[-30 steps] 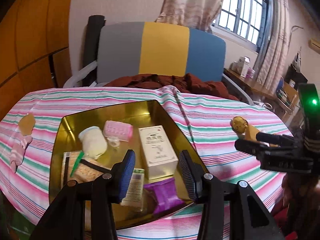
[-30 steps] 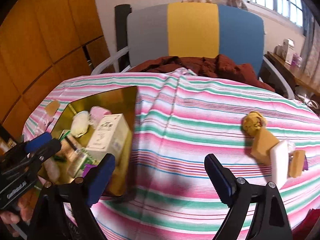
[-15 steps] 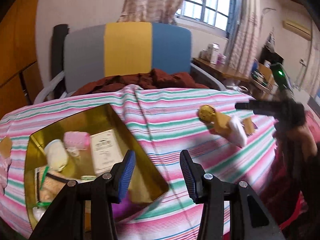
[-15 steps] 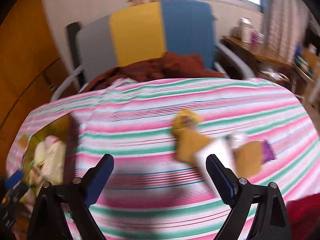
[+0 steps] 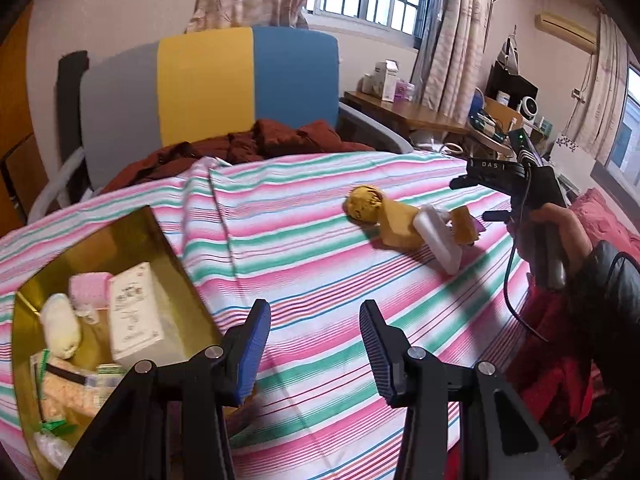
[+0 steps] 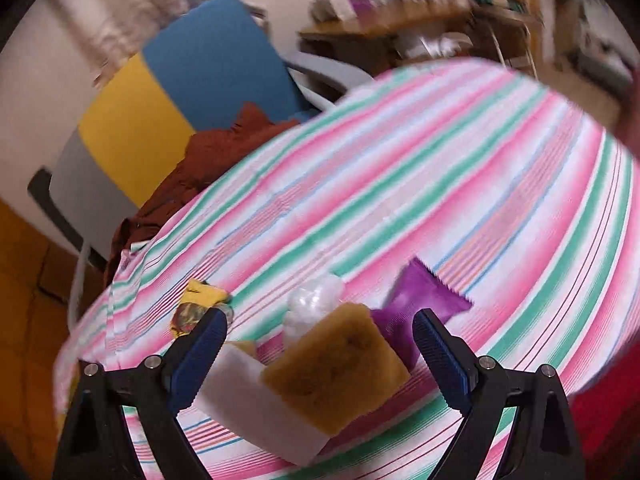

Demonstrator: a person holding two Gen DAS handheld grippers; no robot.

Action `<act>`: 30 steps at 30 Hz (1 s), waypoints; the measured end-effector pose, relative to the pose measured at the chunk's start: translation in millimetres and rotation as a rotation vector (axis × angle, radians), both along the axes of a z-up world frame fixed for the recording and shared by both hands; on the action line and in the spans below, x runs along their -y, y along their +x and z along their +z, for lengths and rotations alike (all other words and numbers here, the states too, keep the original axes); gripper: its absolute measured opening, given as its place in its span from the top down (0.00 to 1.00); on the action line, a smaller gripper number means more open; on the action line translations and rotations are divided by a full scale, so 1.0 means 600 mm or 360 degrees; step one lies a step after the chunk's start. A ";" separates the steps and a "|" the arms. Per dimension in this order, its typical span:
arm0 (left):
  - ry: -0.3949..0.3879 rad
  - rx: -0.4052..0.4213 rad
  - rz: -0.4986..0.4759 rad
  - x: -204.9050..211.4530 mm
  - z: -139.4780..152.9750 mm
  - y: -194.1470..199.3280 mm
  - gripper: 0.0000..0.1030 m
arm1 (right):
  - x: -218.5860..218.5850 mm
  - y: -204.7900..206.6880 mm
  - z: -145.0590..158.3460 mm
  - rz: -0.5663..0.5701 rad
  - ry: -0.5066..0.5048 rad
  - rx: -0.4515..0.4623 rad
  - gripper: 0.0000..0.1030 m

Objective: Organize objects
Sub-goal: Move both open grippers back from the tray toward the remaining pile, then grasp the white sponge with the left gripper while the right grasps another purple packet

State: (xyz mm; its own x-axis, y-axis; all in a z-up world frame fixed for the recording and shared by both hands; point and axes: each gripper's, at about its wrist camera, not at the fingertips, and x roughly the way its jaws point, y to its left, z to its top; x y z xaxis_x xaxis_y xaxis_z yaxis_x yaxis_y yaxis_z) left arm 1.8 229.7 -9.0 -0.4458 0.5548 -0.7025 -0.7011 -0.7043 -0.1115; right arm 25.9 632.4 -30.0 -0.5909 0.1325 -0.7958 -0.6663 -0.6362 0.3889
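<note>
A gold tin (image 5: 168, 256) sits on the striped cloth at the left and holds a white box (image 5: 134, 312), a pink pack and other small items. My left gripper (image 5: 314, 344) is open and empty, just right of the tin. A small pile lies on the cloth to the right: a brown packet (image 6: 336, 364), a white bar (image 6: 256, 404), a purple sachet (image 6: 420, 304) and a round yellow piece (image 5: 364, 204). My right gripper (image 6: 320, 352) is open and empty, its jaws standing on either side of the brown packet; it also shows in the left wrist view (image 5: 512, 184).
The striped cloth (image 5: 304, 264) covers a rounded table. A grey, yellow and blue chair (image 5: 208, 92) with a dark red garment stands behind it. A cluttered desk (image 5: 404, 112) lies far right under the window. Red bedding is at the right edge.
My left gripper has swung right, away from over the tin. My right gripper has moved in on the pile, so the brown packet now sits between its jaws.
</note>
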 end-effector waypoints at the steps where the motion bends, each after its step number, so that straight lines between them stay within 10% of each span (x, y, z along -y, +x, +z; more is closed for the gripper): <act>1: 0.0000 0.0016 -0.0014 -0.010 -0.003 -0.001 0.55 | -0.005 0.002 -0.003 -0.0006 -0.0035 -0.0014 0.08; 18: 0.0080 0.0296 -0.0359 -0.216 -0.075 -0.022 0.55 | -0.005 0.014 -0.002 -0.0004 -0.0161 -0.0160 0.06; 30: 0.0078 0.0546 -0.0412 -0.345 -0.143 -0.055 0.56 | -0.054 0.073 -0.013 -0.0371 -0.0255 -0.0187 0.06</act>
